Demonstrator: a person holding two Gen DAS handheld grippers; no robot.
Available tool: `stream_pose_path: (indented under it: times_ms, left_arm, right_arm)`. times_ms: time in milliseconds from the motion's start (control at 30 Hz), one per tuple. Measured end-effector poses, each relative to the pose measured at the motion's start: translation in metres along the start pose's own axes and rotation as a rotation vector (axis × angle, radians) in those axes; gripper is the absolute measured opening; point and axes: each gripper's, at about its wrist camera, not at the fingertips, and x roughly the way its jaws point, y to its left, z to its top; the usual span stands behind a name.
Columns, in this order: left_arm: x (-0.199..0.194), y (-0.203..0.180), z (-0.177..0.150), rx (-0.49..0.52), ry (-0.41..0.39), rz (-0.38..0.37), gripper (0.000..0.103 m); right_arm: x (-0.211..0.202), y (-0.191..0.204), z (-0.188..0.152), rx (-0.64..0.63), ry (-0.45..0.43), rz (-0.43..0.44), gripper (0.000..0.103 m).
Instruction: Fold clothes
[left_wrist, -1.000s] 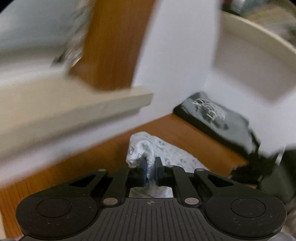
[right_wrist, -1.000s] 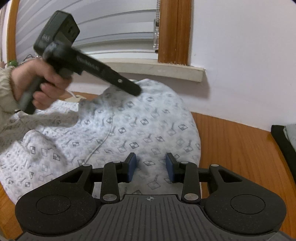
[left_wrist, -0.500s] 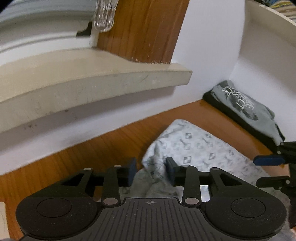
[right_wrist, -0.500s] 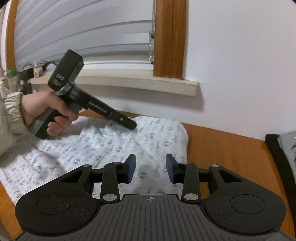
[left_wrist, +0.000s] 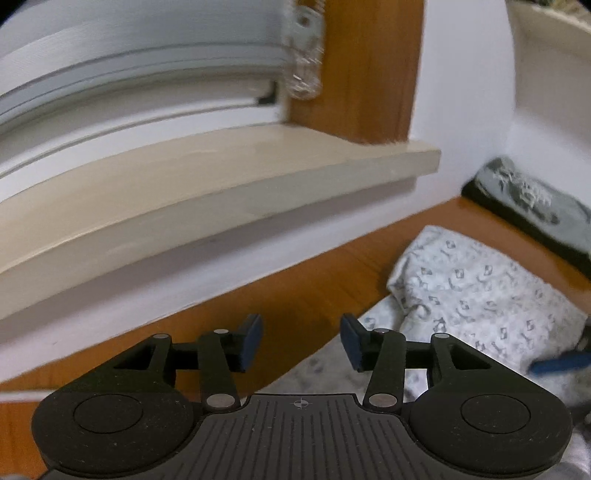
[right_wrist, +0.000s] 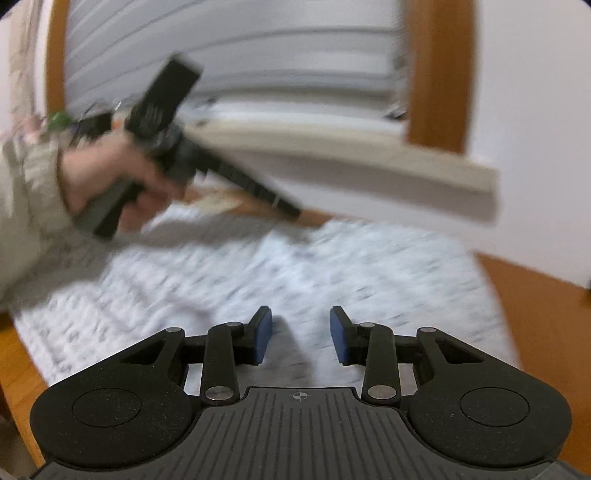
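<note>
Right wrist view motion-blurred, patterned garment (right_wrist: 332, 273) smeared; both tools (left_wrist: 301, 341) (right_wrist: 300, 334) parted, empty, left just opening

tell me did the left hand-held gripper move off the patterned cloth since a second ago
Yes. The left hand-held gripper, whose jaws have just been opening and are empty, has shifted left along the window sill; the patterned cloth now lies to its right.

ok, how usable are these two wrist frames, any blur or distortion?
Left wrist view: mild smear on the window blind and sill; patterned garment print legible; fisheye bows the sill. Right wrist view: heavy motion blur, garment print streaked, hand with the other tool smeared; its own tongs stay sharp.
</note>
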Motion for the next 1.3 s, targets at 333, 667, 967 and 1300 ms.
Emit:
stream_pose_path:
  times_ms: [333, 667, 967, 1300]
  left_arm:
    - [-0.083, 0.065, -0.032, -0.068, -0.036, 0.11, 0.074]
    - [-0.128, 0.145, -0.083, -0.234, -0.007, 0.158, 0.077]
    - [-0.124, 0.16, -0.103, -0.274, 0.017, 0.091, 0.078]
    - [-0.096, 0.145, -0.091, -0.217, 0.025, -0.035, 0.081]
  right_arm:
    - [-0.003, 0.021, 0.01, -0.027, -0.03, -0.02, 0.041]
    - [0.021, 0.025, 0.039, -0.007, -0.03, -0.015, 0.04]
    - [0.027, 0.061, 0.027, -0.081, 0.022, 0.016, 0.049]
    - [0.043, 0.177, 0.024, -0.176, 0.01, 0.263, 0.061]
